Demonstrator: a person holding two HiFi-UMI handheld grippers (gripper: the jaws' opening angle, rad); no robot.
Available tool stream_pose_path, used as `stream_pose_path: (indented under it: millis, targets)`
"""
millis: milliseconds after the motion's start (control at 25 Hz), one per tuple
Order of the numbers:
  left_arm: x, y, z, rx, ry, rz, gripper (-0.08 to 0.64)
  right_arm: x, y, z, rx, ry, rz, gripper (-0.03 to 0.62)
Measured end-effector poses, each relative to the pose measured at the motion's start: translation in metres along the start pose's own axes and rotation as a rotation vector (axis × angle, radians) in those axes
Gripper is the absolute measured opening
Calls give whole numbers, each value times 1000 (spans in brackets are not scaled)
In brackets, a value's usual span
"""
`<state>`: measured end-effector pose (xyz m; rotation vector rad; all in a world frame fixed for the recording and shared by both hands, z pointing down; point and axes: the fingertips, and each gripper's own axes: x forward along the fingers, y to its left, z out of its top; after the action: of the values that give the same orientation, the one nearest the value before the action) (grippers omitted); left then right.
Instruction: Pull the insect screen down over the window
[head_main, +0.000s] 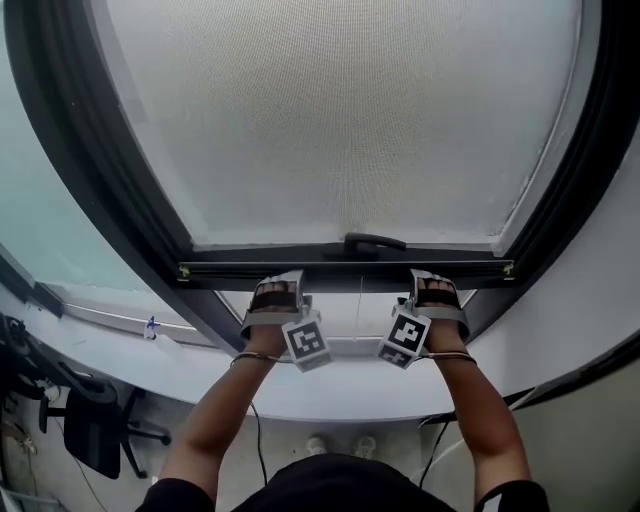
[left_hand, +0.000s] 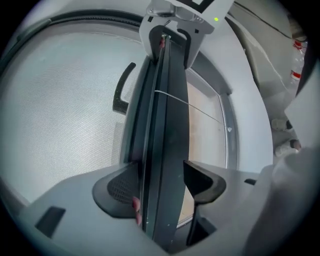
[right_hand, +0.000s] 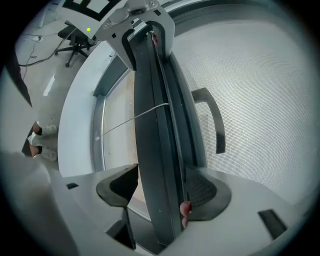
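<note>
The insect screen (head_main: 340, 120) covers most of the window, its grey mesh stretched above a dark bottom bar (head_main: 340, 270) with a black handle (head_main: 375, 243) at mid-width. My left gripper (head_main: 275, 292) sits on the bar left of the handle and my right gripper (head_main: 437, 288) right of it. In the left gripper view the bar (left_hand: 165, 125) runs between the jaws of the left gripper (left_hand: 157, 182), both pads against it. The right gripper view shows the same: the bar (right_hand: 160, 140) is clasped by the right gripper (right_hand: 160, 187). Each view shows the other gripper at the bar's far end.
A strip of bare window opening lies below the bar, above the white windowsill (head_main: 330, 385). A thin cord (head_main: 360, 305) hangs down from the bar. Dark frame posts (head_main: 90, 170) flank the screen. An office chair (head_main: 90, 425) stands on the floor at lower left.
</note>
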<state>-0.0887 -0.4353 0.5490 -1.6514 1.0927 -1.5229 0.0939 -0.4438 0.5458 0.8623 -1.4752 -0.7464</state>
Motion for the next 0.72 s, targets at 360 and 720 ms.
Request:
stream_pose_path:
  millis: [360,720]
  targets:
    - [-33,7,25,-263,-191,-84,287,-25,-6,10,139,-69,-31,278]
    - [-81,17,25,-821,-423,-112,234,-80,-19,47,636,-339,-37,187]
